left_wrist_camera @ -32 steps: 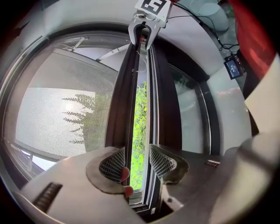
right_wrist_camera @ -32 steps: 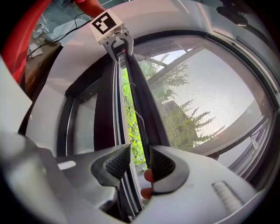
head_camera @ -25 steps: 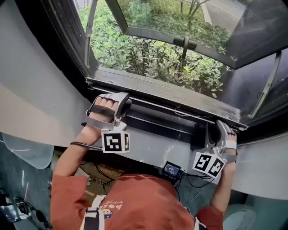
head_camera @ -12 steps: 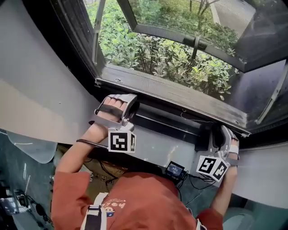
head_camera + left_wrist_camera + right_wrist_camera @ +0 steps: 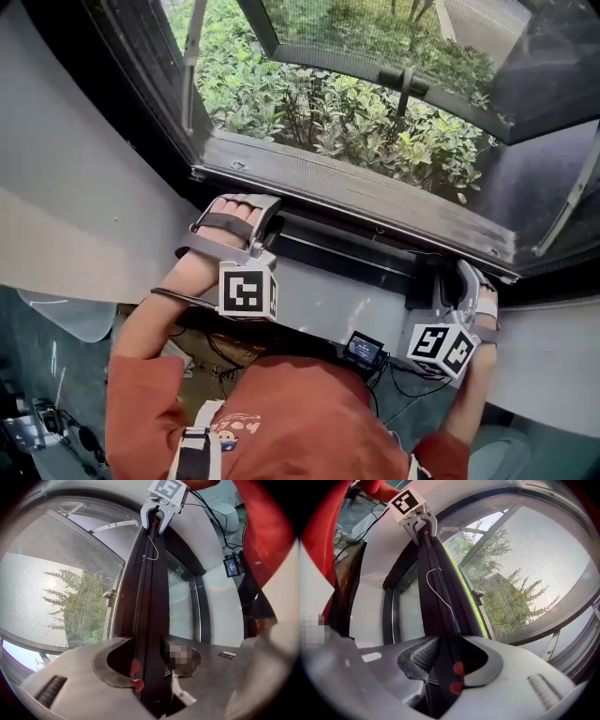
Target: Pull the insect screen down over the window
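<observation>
The insect screen's dark bottom bar (image 5: 347,246) lies low along the window's lower frame. My left gripper (image 5: 261,236) is shut on the bar's left end, and my right gripper (image 5: 448,286) is shut on its right end. In the left gripper view the bar (image 5: 147,597) runs from my left gripper (image 5: 150,679) up to the right gripper (image 5: 158,509). The right gripper view has the bar (image 5: 440,616) leaving my right gripper (image 5: 445,679) toward the left gripper (image 5: 418,517). Grey mesh (image 5: 51,588) (image 5: 543,559) covers the opening, with greenery behind it.
A thin white cord (image 5: 437,588) loops along the bar. A small screened device (image 5: 362,351) with cables hangs under the sill (image 5: 328,305). White wall (image 5: 75,197) flanks the window at the left. A window handle (image 5: 404,82) sits on the outer sash.
The view has shifted slightly. Both grippers keep their hold on the bar at about the same low height.
</observation>
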The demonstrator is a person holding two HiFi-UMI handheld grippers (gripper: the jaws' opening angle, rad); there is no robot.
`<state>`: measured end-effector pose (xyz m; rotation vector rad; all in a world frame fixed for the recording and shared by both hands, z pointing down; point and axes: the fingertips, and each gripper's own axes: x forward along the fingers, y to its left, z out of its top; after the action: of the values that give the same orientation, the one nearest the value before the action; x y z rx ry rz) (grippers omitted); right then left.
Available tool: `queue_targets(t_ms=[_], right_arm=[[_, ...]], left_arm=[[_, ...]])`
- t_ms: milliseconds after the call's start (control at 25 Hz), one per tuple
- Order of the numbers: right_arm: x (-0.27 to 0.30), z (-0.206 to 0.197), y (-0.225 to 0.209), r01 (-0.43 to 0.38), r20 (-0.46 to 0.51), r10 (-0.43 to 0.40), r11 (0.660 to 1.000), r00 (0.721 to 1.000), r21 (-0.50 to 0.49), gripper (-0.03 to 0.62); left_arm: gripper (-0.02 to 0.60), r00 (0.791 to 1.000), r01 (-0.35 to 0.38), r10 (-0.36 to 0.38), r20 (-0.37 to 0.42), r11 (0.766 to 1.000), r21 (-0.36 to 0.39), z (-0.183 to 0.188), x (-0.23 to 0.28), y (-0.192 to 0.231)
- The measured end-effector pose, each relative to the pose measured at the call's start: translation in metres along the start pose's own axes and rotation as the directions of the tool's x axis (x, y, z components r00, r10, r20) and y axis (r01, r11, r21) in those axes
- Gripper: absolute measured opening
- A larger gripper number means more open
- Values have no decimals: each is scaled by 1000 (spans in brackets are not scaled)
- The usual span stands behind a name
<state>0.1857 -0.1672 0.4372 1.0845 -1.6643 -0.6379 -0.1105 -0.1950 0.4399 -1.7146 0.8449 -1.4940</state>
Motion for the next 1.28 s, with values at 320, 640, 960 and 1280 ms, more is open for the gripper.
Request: queue_targets(t_ms=[320,640,960,1280], right_arm=[[8,-1,-3,19,-26,-20,999,999,-41,143],[6,-2,-1,45,-40,-46,999,998,-13,143],[9,2,-7,69,3,-70,995,998,65,135],[9,1,-10,127,5,-128,991,992,31,140]], left_arm=[[169,999,-39,40,-23,999,32,0,8,5],[146,998,-57,57,18,998,10,0,7,6],[138,995,-93,94,35,996,-16,1,12,9],[140,993,-108,108,44,994,-3,0,8,11]])
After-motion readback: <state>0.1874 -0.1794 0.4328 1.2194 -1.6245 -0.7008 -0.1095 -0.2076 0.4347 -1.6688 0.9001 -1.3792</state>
